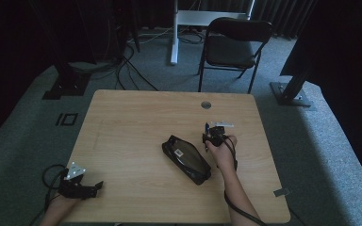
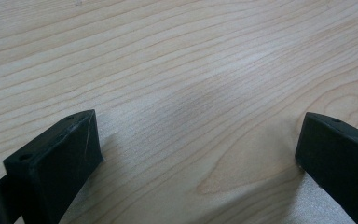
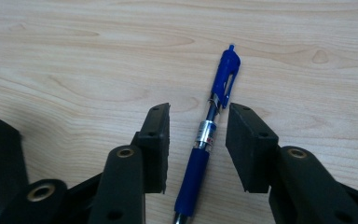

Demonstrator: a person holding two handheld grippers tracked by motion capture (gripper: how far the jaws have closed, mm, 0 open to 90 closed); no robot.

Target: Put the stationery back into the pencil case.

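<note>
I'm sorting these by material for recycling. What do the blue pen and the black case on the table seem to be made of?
Blue pen: likely glossy plastic, with a clear barrel section and a matte, probably rubber grip. Black case: looks like soft fabric or faux leather with a slight sheen; too dim to be sure.

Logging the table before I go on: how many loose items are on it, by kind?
Pens: 1, the blue pen lying between the open jaws of the right gripper
Cases: 1, the black case near the middle of the wooden table
Total: 2
</note>
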